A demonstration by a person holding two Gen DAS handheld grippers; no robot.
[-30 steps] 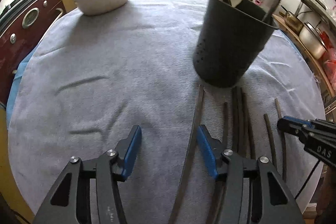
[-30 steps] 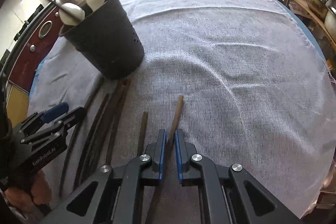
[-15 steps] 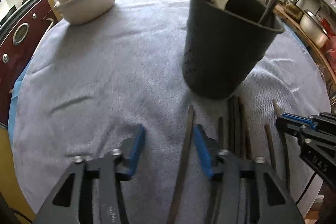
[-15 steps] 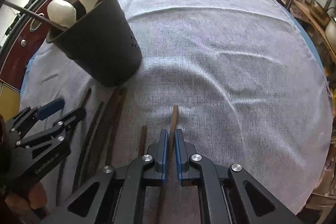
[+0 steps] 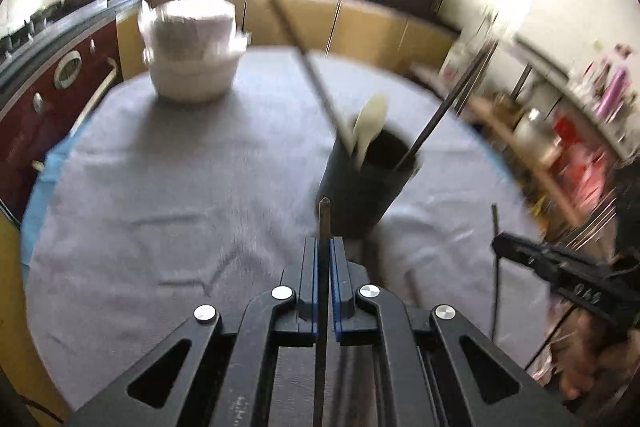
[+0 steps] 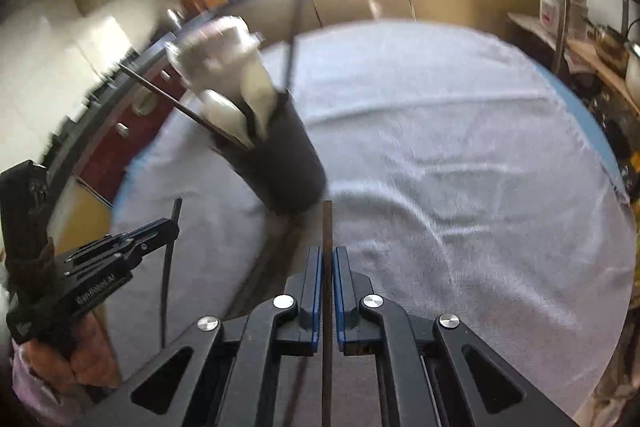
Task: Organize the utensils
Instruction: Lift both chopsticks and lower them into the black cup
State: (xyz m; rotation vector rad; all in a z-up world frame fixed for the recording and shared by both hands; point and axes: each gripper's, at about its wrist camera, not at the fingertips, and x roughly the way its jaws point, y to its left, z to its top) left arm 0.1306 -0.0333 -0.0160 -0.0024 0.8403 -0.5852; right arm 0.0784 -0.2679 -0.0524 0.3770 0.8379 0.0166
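Note:
A black perforated utensil holder (image 5: 366,187) stands on the grey cloth, with white spoons and dark chopsticks in it; it also shows in the right wrist view (image 6: 276,163). My left gripper (image 5: 324,247) is shut on a dark chopstick (image 5: 323,223), lifted off the cloth, its tip in front of the holder. My right gripper (image 6: 327,255) is shut on a brown chopstick (image 6: 327,227), also raised, its tip near the holder's base. Each gripper shows in the other's view, holding its stick (image 5: 496,227) (image 6: 170,251). More chopsticks (image 6: 280,259) lie on the cloth below the holder.
Stacked white bowls (image 5: 192,63) stand at the far left of the round table (image 5: 160,187). A red oven front (image 5: 52,99) is beyond the table's left edge, and shelves with pots (image 5: 540,139) are at the right.
My left gripper has shut on a chopstick and lifted it. Both grippers have risen and tilted up with their sticks, so the room beyond the table now shows.

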